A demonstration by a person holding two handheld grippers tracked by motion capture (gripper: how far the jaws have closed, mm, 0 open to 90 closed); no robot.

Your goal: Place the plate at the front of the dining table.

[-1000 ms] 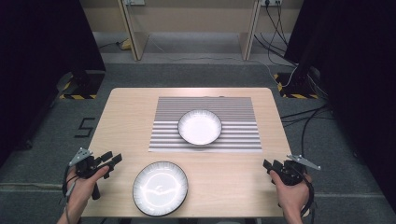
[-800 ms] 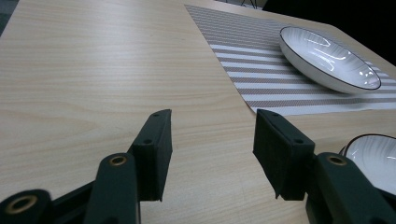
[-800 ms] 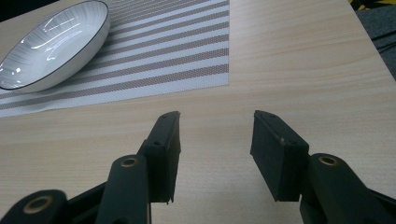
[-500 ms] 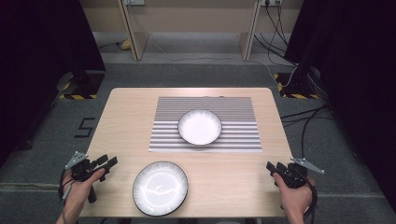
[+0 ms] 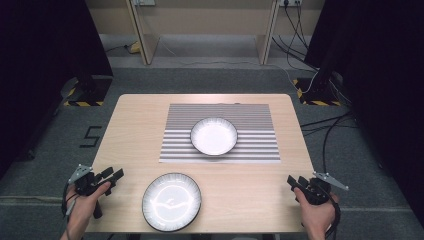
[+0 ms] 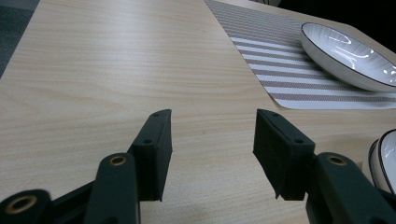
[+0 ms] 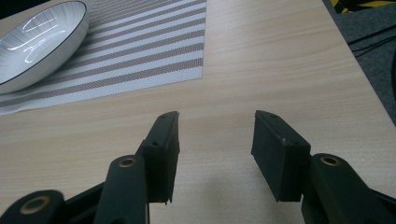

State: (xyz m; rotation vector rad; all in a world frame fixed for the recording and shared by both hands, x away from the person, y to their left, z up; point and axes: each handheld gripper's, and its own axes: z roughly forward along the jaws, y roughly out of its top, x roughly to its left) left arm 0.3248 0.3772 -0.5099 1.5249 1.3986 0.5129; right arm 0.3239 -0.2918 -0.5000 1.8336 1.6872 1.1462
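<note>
Where your forearms enter at the near edge, the table of pale wood carries every item listed, each placed relative to it.

Mat: striped grey and white, lying flat on the table's far half, centred, parallel to the edges.

Plate: white with a dark rim, flat on bare wood at the table's near edge, slightly left of centre, well apart from the mat.

Bowl: white, dark-rimmed, upright, resting on the mat toward its near side.

Left gripper: held in your left hand at the table's near left corner, just left of the plate and not touching it. Its own view shows the jaws spread wide over bare wood, nothing between them, with the plate's rim at the right edge.

Right gripper: held in your right hand at the table's near right corner, well apart from both dishes. Its jaws likewise stand wide apart over bare wood, holding nothing.
</note>
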